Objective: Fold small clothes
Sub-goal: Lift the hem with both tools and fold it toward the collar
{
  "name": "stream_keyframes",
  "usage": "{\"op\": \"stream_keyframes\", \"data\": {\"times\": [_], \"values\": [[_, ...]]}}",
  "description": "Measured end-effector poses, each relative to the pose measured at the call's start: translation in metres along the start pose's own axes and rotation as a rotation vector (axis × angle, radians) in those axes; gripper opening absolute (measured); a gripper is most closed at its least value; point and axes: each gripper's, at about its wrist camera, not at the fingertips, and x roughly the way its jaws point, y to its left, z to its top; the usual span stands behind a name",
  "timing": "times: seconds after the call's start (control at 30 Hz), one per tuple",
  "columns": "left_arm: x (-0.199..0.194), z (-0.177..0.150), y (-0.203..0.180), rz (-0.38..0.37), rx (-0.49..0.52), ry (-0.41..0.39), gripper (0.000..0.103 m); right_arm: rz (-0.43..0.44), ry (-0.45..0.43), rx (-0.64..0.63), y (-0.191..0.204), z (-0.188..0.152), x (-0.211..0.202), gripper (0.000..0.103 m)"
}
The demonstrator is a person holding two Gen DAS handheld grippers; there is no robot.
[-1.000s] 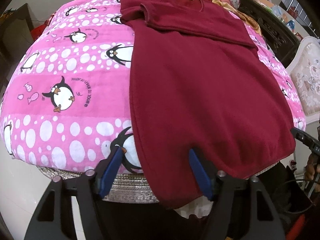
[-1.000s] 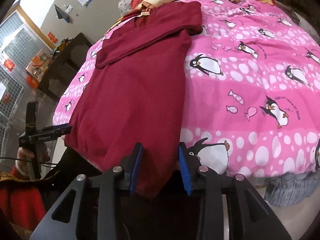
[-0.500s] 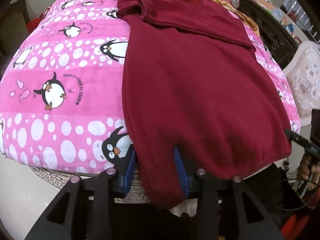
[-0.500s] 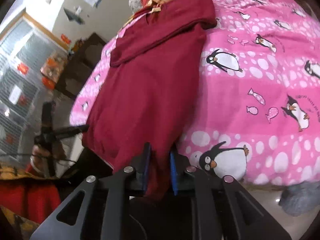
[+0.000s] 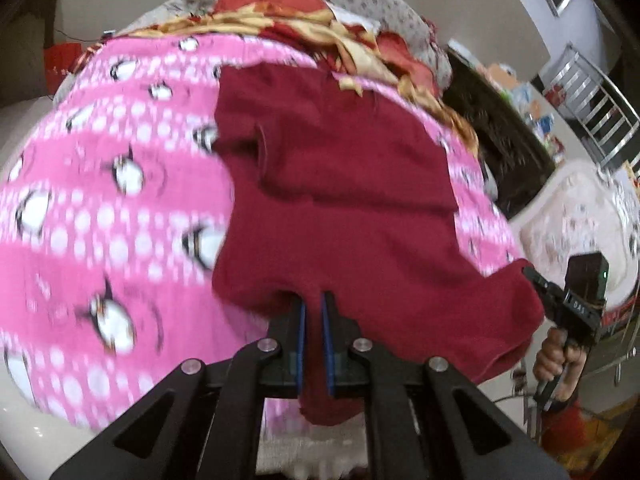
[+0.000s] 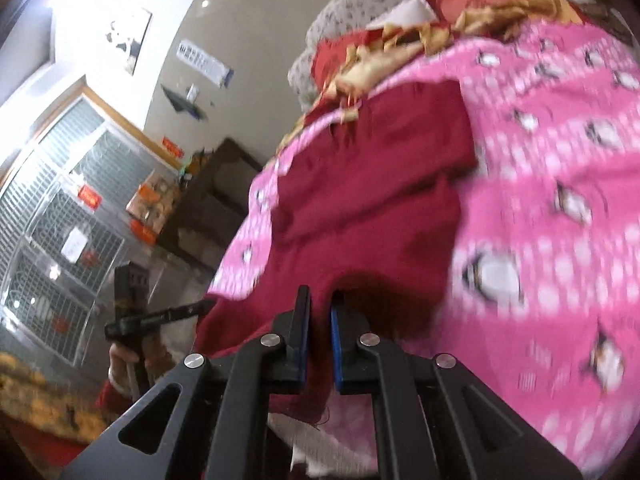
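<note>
A bed took up most of the room, spread with a pink penguin-print blanket (image 5: 100, 216) dotted in white. At its far end sat a heap of red and gold bedding (image 5: 320, 36) against a grey flowered cushion. A dark wooden cabinet (image 6: 212, 208) stood off to the bed's side, and beyond it a wire-mesh partition (image 6: 52, 248) hung with small red labels. Across the blanket lay a dark red shirt (image 5: 340, 200), collar toward the heap, its sleeves already folded in over the chest, its bottom hem lifted clear of the bed edge at two corners. The left tongs (image 5: 313, 322) were closed nearly all the way, their blue pads pinching one hem corner so that a tail of cloth hung down between the arms. The right tongs (image 6: 320, 320) were likewise squeezed tight on the other hem corner, fabric bunched between the blue pads. From the left camera, the person's right hand (image 5: 558, 360) showed at the shirt's far edge, gripping that tool's handle. Everything was blurred.
</note>
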Motion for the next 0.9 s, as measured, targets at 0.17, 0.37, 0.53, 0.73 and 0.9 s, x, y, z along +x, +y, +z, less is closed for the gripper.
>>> {"op": "stream_keyframes", "data": {"times": [0.17, 0.37, 0.53, 0.73, 0.9], "values": [[0.008, 0.047, -0.003, 0.011, -0.033, -0.110, 0.008, -0.047, -0.080, -0.007, -0.004, 0.050, 0.022, 0.019], [0.029, 0.095, 0.003, 0.088, -0.044, -0.163, 0.007, -0.107, -0.128, -0.004, -0.011, 0.096, 0.042, 0.019], [0.044, 0.108, 0.007, 0.139, -0.039, -0.163, 0.007, -0.135, -0.125, 0.003, -0.016, 0.114, 0.060, 0.019], [0.051, 0.113, 0.007, 0.167, -0.023, -0.164, 0.007, -0.151, -0.122, -0.004, -0.016, 0.122, 0.069, 0.019], [0.053, 0.125, 0.006, 0.172, -0.019, -0.178, 0.007, -0.167, -0.125, 0.007, -0.020, 0.132, 0.072, 0.019]]}}
